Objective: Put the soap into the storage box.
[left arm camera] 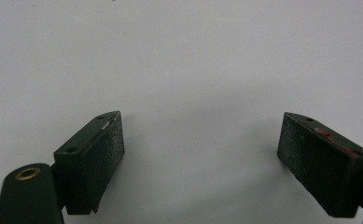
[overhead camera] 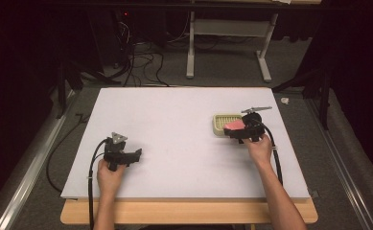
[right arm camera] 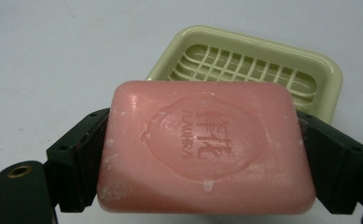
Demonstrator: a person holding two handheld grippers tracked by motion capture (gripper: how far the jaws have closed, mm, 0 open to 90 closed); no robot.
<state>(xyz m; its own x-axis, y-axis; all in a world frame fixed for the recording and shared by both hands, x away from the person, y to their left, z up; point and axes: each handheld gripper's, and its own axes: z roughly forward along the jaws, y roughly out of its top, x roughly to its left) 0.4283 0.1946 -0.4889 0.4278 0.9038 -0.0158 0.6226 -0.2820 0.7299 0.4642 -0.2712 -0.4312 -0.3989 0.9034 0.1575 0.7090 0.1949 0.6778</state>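
At the lower left of the high view we rested the left gripper (overhead camera: 137, 154) on the white table (overhead camera: 174, 143), well apart from the work. Its own view showed the jaws spread wide with nothing but bare board between them, and we judge that it waited there so as not to crowd the other hand. The left hand (overhead camera: 109, 177) wrapped the handle from behind, with the forearm coming up straight from the bottom edge and the jaws pointing toward the right of the frame.

Right of centre sat the pale green soap dish (overhead camera: 225, 124), its slatted floor open and empty.

Further right, the right gripper (overhead camera: 229, 133) held the pink soap bar (right arm camera: 205, 147) clamped by its short ends, one jaw on each, so the embossed face lay flat and upward. In the right gripper view the bar hung just in front of the dish's near rim, not yet over the slats. We judge that grip suited lowering it level into the dish. The right hand (overhead camera: 259, 146) reached in from the lower right with the forearm slanted, and the jaws pointed left at the dish.
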